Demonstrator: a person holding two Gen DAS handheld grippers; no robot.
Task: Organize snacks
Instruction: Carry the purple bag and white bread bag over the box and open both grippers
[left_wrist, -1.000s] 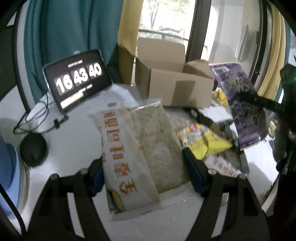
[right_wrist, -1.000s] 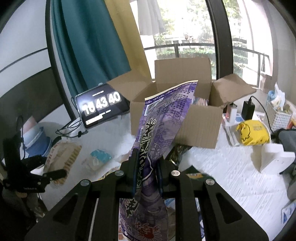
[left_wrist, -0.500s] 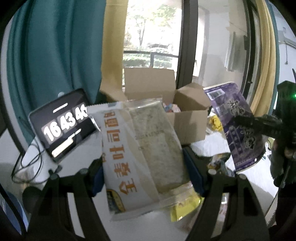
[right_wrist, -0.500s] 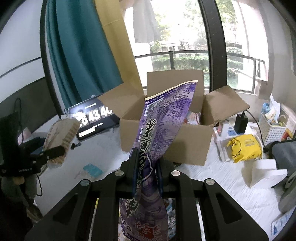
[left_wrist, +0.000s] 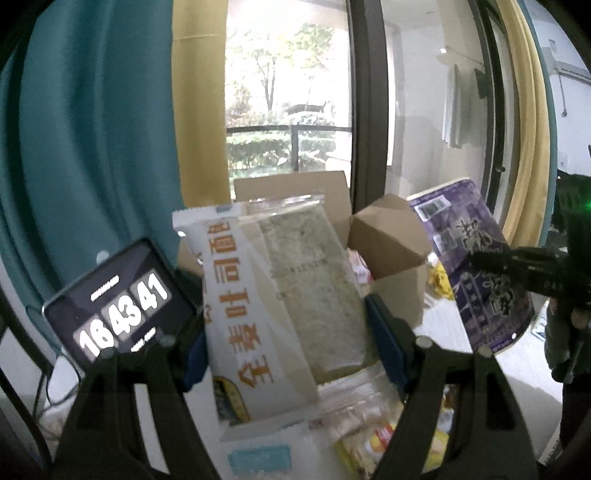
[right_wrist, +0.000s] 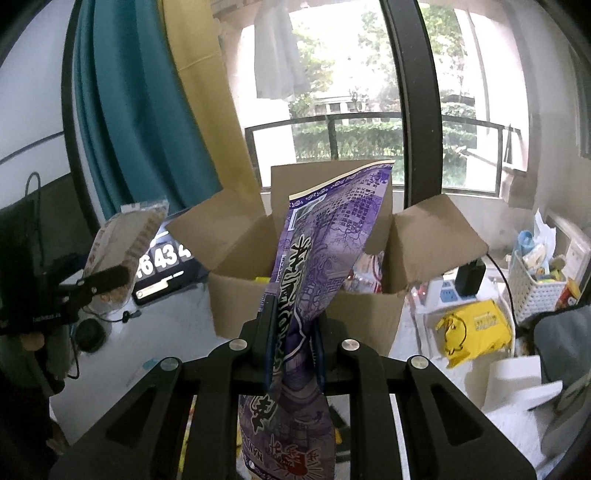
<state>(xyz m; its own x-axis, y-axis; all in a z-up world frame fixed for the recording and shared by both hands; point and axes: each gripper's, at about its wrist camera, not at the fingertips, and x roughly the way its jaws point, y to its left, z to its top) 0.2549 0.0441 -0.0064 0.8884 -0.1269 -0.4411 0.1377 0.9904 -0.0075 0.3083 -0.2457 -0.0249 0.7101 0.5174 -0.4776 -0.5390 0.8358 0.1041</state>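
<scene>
Snacks aloft above white table (right_wrist: 177, 325) | our left gripper (left_wrist: 284, 332) clamps flat white-and-clear toast packet with orange lettering (left_wrist: 273, 306), upright before open brown cardboard box (right_wrist: 306, 273) | our right gripper (right_wrist: 291, 328) pinches tall purple printed snack bag (right_wrist: 325, 243), tilted toward that box | black tablet clock (left_wrist: 122, 306) beside box

A tablet clock (left_wrist: 122, 308) stands before teal curtain (left_wrist: 92, 129).

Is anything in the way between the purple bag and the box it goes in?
Nothing visible blocks it. The purple bag, clamped in the right gripper, hangs in front of the cardboard box, whose flaps are folded open.
</scene>
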